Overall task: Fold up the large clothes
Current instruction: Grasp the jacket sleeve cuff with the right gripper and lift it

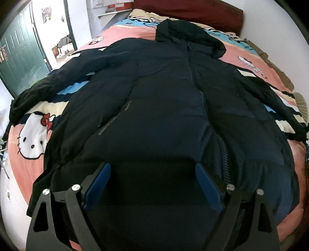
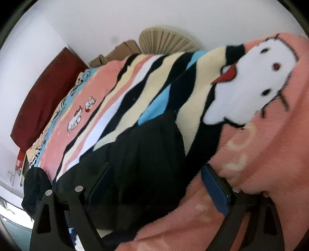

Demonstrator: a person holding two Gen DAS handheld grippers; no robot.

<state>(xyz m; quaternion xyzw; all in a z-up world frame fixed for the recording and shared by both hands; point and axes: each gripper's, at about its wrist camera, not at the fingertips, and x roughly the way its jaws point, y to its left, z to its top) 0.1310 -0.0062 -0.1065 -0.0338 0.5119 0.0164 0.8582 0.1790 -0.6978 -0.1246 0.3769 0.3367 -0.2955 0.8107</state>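
I see the black puffer jacket (image 1: pixel 164 100) lying flat, front up, on the fleece blanket (image 1: pixel 34 160) that covers the bed; its quilted panels bulge softly, its hood (image 1: pixel 183 36) points toward the dark red headboard (image 1: pixel 193 11), and both sleeves spread outward. My left gripper (image 1: pixel 153 173) hangs over the hem beside the coarse zipper (image 1: pixel 224 154), its blue-padded fingers (image 1: pixel 100 181) spread wide with nothing between them. My right gripper (image 2: pixel 156 181) sits at the right sleeve (image 2: pixel 146 154), fingers (image 2: pixel 216 189) apart, straddling the smooth dark cuff; I cannot tell whether they touch it. The blanket is plush, with wavy stripes and a white cartoon cat face (image 2: pixel 256 77).
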